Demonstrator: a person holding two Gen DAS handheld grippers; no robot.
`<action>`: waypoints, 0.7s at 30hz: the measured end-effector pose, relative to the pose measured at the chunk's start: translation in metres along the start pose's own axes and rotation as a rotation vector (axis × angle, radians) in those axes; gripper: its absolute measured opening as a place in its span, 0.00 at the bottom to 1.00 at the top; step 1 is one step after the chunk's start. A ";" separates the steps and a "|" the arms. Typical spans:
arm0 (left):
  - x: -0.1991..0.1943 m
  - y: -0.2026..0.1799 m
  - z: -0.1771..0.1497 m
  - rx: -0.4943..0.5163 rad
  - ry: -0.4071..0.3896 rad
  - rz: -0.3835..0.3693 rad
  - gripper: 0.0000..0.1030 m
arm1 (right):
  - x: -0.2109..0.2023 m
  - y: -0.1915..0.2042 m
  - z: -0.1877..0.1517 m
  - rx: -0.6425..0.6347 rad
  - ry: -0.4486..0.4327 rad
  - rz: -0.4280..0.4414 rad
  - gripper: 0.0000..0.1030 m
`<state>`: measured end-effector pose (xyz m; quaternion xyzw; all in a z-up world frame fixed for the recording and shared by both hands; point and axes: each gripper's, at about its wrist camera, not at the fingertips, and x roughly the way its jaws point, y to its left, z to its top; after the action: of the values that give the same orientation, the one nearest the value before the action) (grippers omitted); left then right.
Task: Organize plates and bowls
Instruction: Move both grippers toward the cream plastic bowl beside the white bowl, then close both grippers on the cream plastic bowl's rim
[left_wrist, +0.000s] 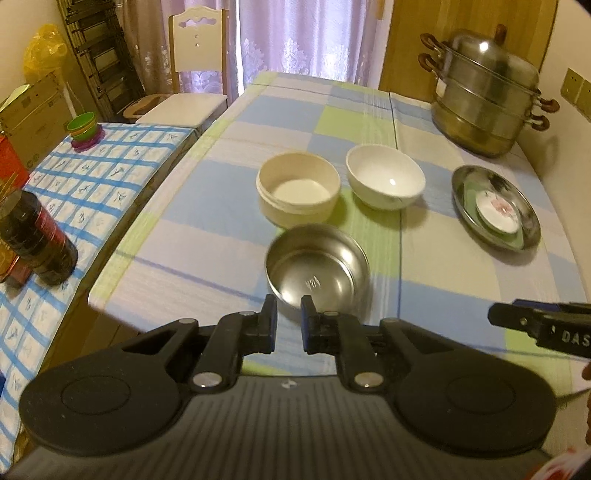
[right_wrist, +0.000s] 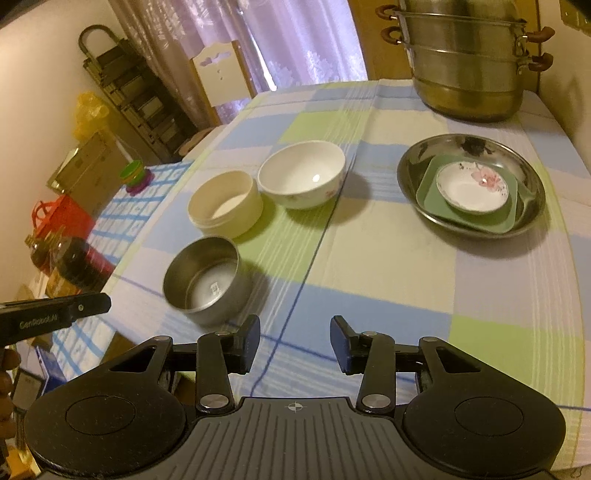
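Nesting bowls next: steel bowl (left_wrist: 317, 267) mid-frame on worktop (left_wrist: 207, 236), just beyond nearly-together, empty left hand-held gripper (left_wrist: 289, 325); right hand-held gripper (right_wrist: 294, 343) apart, empty; grip rim squarely.

**Metal, glaze and cloth**

The steel bowl (right_wrist: 207, 284) and steel dish (right_wrist: 471, 184) look brushed and shiny, like the steamer pot (right_wrist: 469, 74). The white bowl (right_wrist: 303, 181) is glossy ceramic; the cream tub (right_wrist: 225, 205) matt. Checked cloth (right_wrist: 369, 258) covers the counter.
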<state>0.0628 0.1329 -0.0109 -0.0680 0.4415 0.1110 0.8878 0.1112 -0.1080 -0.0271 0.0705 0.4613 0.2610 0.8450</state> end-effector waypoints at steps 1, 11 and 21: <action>0.005 0.003 0.006 0.004 -0.003 -0.004 0.13 | 0.003 0.001 0.004 0.006 -0.003 -0.005 0.41; 0.068 0.037 0.066 0.048 0.013 -0.067 0.13 | 0.050 0.024 0.047 0.074 -0.021 -0.026 0.41; 0.127 0.061 0.109 0.095 0.046 -0.128 0.17 | 0.123 0.057 0.085 0.118 0.005 -0.024 0.41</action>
<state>0.2058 0.2336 -0.0483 -0.0564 0.4614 0.0316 0.8848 0.2132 0.0139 -0.0499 0.1141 0.4789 0.2236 0.8412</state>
